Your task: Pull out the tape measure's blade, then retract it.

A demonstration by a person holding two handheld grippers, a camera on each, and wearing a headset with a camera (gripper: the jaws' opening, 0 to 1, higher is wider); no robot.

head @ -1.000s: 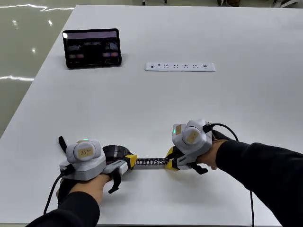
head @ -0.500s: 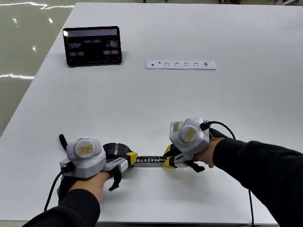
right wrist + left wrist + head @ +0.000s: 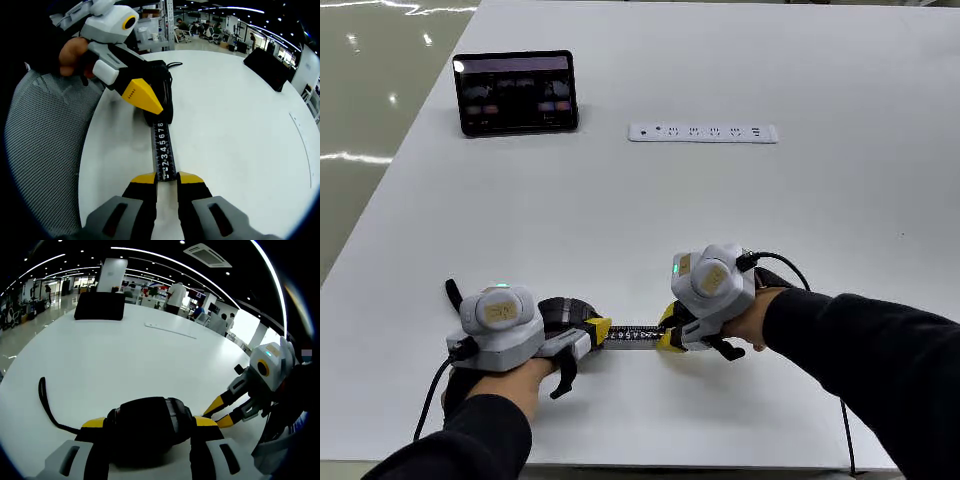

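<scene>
Right hand-held gripper (image 3: 166, 178) pinches blade (image 3: 161, 145) (jaws closed).

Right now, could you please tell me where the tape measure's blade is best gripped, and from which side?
Grip the blade's free tip, coming in along its length, opposite the case: it lies straight and flat, as the right gripper holds it.

The left gripper (image 3: 592, 333) clamps the tape measure (image 3: 563, 314) while the right gripper (image 3: 669, 340) pinches its blade (image 3: 635, 335).

Numerals 2–8 on tape blade (image 3: 161, 150)
</scene>
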